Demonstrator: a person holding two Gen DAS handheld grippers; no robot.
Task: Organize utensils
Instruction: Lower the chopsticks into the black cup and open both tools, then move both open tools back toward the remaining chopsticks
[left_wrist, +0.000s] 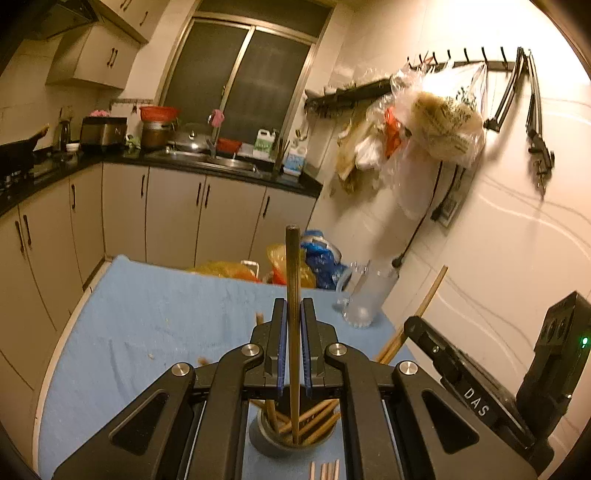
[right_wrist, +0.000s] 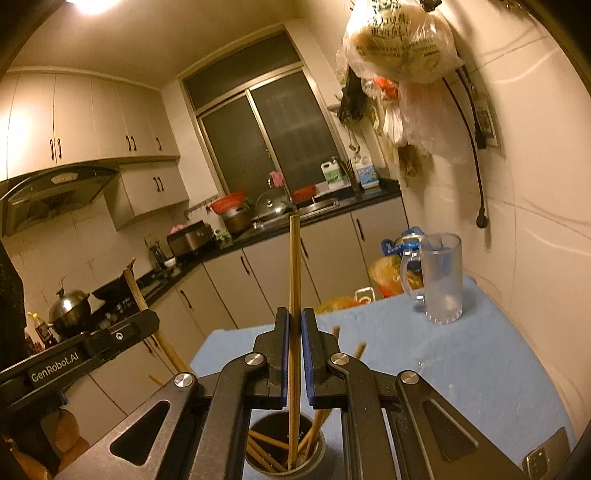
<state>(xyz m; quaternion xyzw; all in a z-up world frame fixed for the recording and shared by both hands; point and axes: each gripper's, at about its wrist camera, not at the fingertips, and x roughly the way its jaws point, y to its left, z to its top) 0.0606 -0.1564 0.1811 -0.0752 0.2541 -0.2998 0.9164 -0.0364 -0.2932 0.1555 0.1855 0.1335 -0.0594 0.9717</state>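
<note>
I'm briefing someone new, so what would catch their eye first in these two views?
Each hand-held gripper, left and right, is shut on an upright chopstick whose lower end is in a metal cup of chopsticks. Beyond, a frosted glass mug stands on the blue cloth near the wall.

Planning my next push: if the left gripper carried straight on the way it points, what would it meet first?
Probably nothing close. The left gripper, shut on a chopstick, points over the blue-covered table towards the plastic bags beyond its far edge. Depth is uncertain.
</note>
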